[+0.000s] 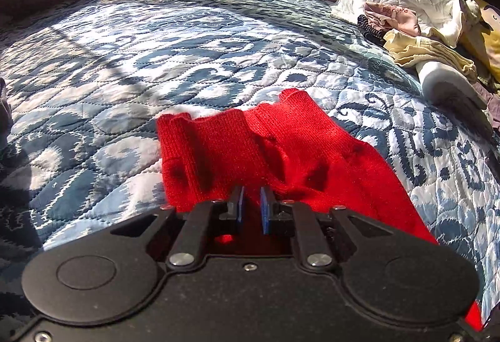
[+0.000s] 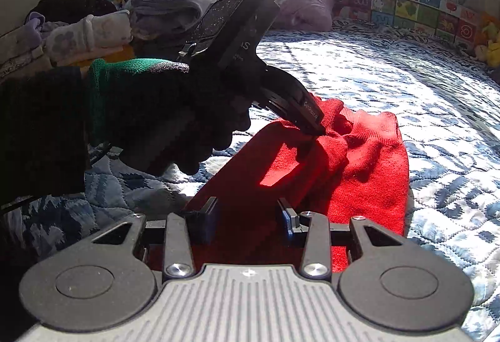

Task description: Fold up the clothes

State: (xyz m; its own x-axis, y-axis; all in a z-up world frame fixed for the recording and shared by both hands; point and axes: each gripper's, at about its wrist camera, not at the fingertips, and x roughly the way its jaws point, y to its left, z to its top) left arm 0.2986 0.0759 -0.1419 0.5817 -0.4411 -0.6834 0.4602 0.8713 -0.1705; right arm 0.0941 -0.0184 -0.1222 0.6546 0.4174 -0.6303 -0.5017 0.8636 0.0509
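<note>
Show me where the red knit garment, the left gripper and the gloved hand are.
red knit garment (image 1: 281, 142): left wrist view, middle of the cloth.
left gripper (image 2: 315, 131): right wrist view, tips of its fingers.
gloved hand (image 2: 162, 111): right wrist view, back of the glove.

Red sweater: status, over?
Left claw pinching red sweater. Right claw open over its edge. Sweater bunched on quilt. Nothing in the way.

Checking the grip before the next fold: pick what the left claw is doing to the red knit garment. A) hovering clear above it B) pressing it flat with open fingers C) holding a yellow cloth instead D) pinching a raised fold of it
D: in the right wrist view the left claw pinches a raised bunch of the red knit garment on the quilt.
</note>
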